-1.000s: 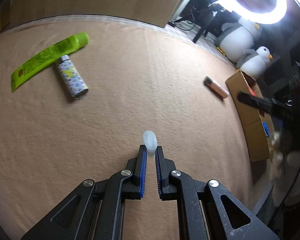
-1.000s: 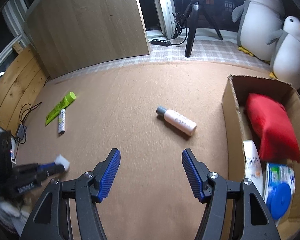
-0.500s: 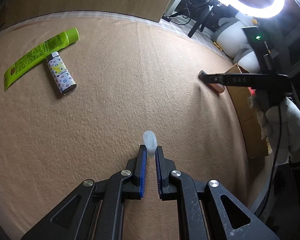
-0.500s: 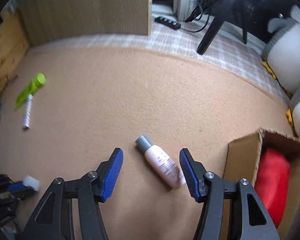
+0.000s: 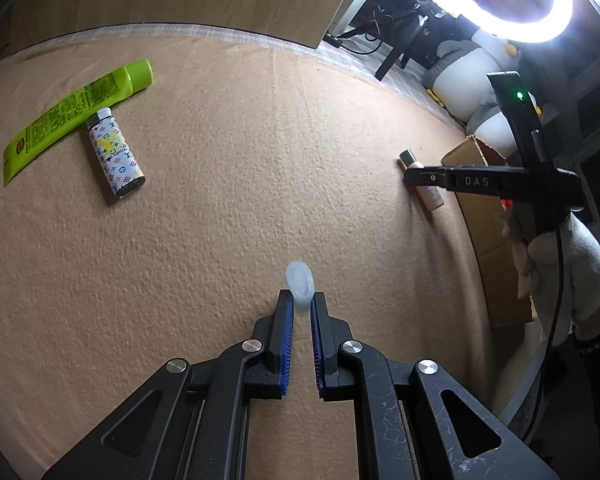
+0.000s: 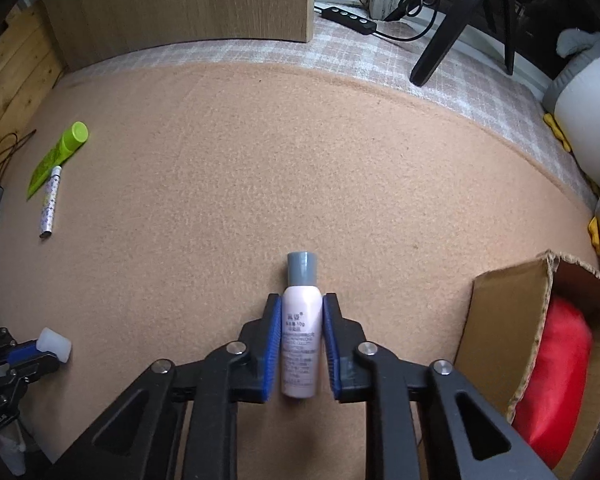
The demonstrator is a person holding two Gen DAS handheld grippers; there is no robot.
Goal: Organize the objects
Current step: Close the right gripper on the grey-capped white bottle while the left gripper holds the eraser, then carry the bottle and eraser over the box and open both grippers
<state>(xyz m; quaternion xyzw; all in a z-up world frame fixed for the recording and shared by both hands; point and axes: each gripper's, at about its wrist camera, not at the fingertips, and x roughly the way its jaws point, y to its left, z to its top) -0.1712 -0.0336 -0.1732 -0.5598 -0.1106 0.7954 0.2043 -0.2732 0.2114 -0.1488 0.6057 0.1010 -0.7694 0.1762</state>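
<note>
Pink bottle [image 6: 301, 344], grey cap, lies flat on the tan blanket [image 6: 300, 160] just left of the cardboard box [image 6: 496, 332]. Right hand-held gripper [image 6: 301, 312] straddles its body; the jaws have just been closing and both blue pads sit against the bottle's sides, so clamped on it, not yet lifted.

Left hand-held gripper [image 5: 301, 308] is clamped on a small translucent white cap-like piece [image 5: 299, 280], held above the blanket.

Progress, judged: box already holds a red item [image 6: 556, 360]. Left to do: pink bottle, the white piece, plus green tube [image 5: 76, 116] and patterned lighter [image 5: 114, 152], which lie touching at the far-left side, well apart from the box. Roughly mid-task.

Versus earlier frames: right gripper was wide open and short of the bottle, which lay askew ahead of it; now bottle is aligned between the pads. Left gripper's grip unchanged. Tube and lighter unmoved.
</note>
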